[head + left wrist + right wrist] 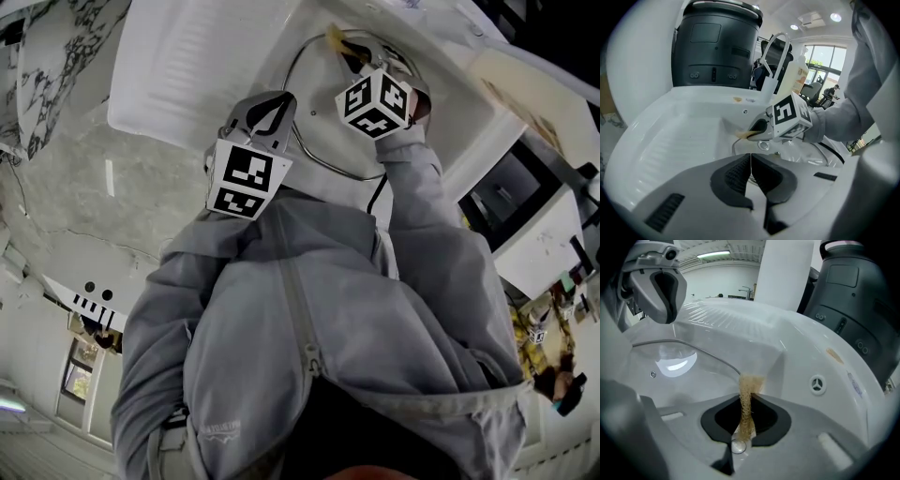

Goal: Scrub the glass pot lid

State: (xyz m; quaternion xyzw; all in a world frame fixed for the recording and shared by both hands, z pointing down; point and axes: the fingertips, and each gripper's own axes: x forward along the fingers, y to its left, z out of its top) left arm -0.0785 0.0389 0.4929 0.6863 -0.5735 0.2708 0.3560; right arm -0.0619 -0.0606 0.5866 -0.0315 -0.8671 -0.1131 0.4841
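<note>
The glass pot lid (323,145) with a metal rim lies in the white sink (187,84). In the right gripper view the lid (675,362) shows as clear glass with a small vent. My right gripper (746,401) is shut on a tan fibrous scrubber (749,390), whose far end rests at the lid's near rim. The scrubber (336,39) also shows in the head view, at the lid's far side. My left gripper (751,161) is shut with nothing between its pads. It hangs just above the lid's other edge (663,301).
A ridged draining board (206,47) joins the sink's left side. Behind the sink stand a large black container (715,47), a white tap (777,56) and a bottle (797,75). A round overflow fitting (816,384) sits on the sink wall. Marble counter (66,187) lies to the left.
</note>
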